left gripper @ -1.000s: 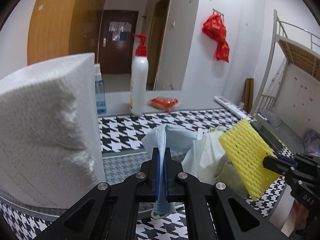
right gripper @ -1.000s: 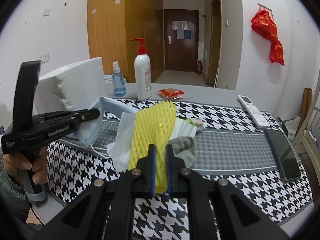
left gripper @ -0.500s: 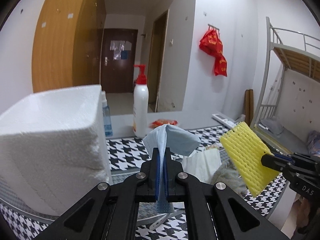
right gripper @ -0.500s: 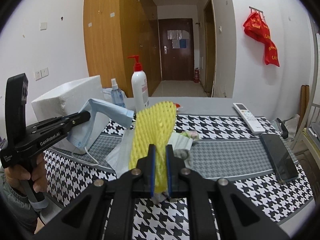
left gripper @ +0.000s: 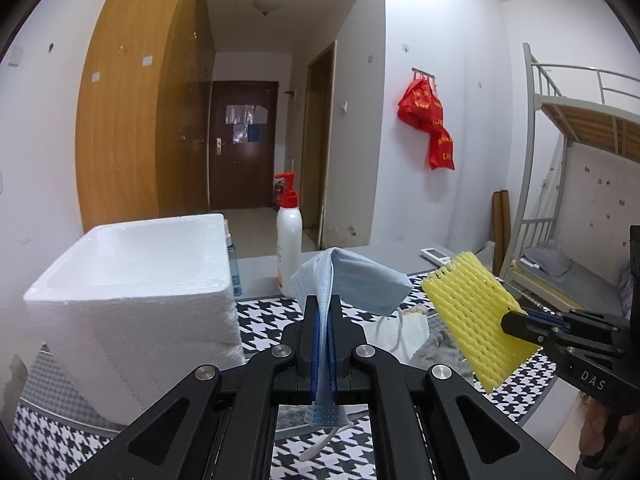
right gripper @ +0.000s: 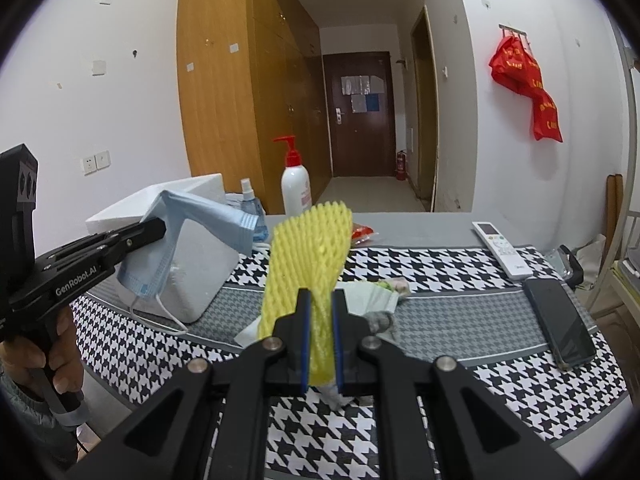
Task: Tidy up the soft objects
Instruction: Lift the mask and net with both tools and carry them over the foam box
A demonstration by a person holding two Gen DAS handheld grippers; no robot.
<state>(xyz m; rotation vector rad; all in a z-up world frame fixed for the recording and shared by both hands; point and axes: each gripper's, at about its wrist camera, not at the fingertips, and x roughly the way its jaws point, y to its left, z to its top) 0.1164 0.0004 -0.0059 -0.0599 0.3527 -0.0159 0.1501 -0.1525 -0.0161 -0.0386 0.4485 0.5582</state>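
Two hand-held grippers are loaded, both clear of the bench (right gripper: 460,276). Left hand-held gripper (left gripper: 325,316) is clamped shut on a blue face mask (left gripper: 352,280); right hand-held gripper (right gripper: 320,320) is clamped shut on a yellow foam net sleeve (right gripper: 308,256).

Step in hand, as I judge it: carry both soft items to the white foam box (left gripper: 132,280) and drop them in. Its opening faces up and looks empty from the left wrist view. To do it well: lift the mask above the box rim first, since the ear loops (right gripper: 160,312) dangle low and could snag the wall. Release over the middle of the cavity, one gripper at a time so they don't collide. Steer clear of the pump bottle (right gripper: 295,184) and spray bottle (right gripper: 250,208) just behind the box.

Mask: pleated, limp, folded over the fingers, white loops hanging. Net sleeve: springy mesh, stands stiffly up from the jaws, pinched flat at the grip. More soft stuff, a pale cloth pile (right gripper: 372,300), lies on the houndstooth bench cover, not yet sorted.
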